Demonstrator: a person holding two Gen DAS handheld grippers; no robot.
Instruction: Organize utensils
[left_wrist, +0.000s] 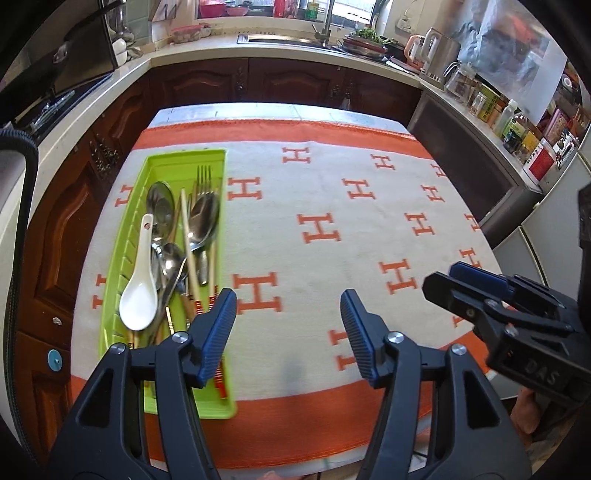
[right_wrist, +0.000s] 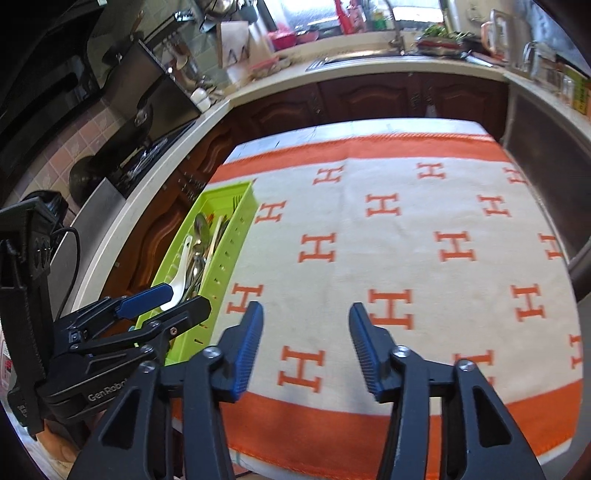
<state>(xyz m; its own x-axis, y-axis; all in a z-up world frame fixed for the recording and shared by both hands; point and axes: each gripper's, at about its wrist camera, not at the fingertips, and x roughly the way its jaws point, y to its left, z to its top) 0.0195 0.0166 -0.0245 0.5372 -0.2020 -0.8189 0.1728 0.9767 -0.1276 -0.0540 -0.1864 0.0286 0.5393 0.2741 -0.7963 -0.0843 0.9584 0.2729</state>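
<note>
Overhead, both ribbed-padded grippers, left gripper (left_wrist: 288, 321) and right gripper (right_wrist: 306, 332), agape, empty; steel spoons (left_wrist: 203, 218) in slotted green tray (left_wrist: 184, 157).

A tray (left_wrist: 184, 158) lies along the left side of the table (left_wrist: 332, 114), on a cloth (left_wrist: 332, 240) that covers most of it. In the tray – spoons (left_wrist: 203, 221), a ladle-shaped spoon (left_wrist: 138, 295), a fork (left_wrist: 205, 177) and chopsticks (left_wrist: 190, 251), piled lengthwise. Right of the tray the cloth is bare. Behind the table runs a counter with a sink (left_wrist: 280, 38).
</note>
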